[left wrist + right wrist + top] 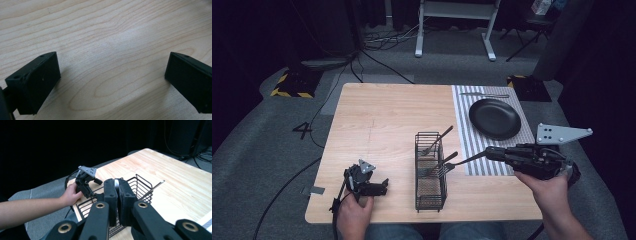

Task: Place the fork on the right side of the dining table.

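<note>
Clamped tight in the right gripper, a silver metal fork hung just above the black wire basket; left of that basket, the left gripper rested wide open, empty, on the pale wooden table.

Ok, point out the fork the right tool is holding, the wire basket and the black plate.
fork (452, 165): high view, on its tines beside the basket's top.
wire basket (430, 192): high view, on its near wire wall.
black plate (495, 118): high view, on the middle of its dish.
</note>
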`<state>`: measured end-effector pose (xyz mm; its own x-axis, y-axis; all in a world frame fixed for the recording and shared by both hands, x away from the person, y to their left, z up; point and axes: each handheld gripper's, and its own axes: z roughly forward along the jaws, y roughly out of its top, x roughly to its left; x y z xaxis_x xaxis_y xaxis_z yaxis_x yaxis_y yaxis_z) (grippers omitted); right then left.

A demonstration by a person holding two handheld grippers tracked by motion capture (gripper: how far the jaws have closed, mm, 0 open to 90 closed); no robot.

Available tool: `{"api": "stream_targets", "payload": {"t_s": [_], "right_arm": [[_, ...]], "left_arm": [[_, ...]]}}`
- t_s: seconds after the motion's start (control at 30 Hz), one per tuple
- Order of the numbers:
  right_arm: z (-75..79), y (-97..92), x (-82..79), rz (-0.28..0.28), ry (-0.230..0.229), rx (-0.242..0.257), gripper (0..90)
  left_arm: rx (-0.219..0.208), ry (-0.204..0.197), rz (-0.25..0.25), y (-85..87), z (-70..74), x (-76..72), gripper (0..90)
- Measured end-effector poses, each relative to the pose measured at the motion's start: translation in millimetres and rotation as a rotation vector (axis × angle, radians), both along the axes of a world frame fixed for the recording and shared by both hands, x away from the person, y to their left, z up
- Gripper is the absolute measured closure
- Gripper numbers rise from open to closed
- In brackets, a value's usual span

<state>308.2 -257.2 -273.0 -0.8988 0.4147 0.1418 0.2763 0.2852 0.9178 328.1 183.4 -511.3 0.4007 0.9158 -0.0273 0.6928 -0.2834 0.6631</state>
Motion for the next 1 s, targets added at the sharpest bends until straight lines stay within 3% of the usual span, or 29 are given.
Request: {"api": "stream_targets", "payload": {"t_s": [0.87,1.0], "right_arm": [[14.2,-61.7,13.2,-0.165,-0.025,0.042,86.9],[11.4,-74.5,18.6,-0.212,-0.022,0.04,86.9]], "left_arm": [[-0.001,0.001,0.0,0.0,0.0,-0.1,0.1],[0.001,0.0,-0.001,0.1,0.0,0.0,0.1]]}}
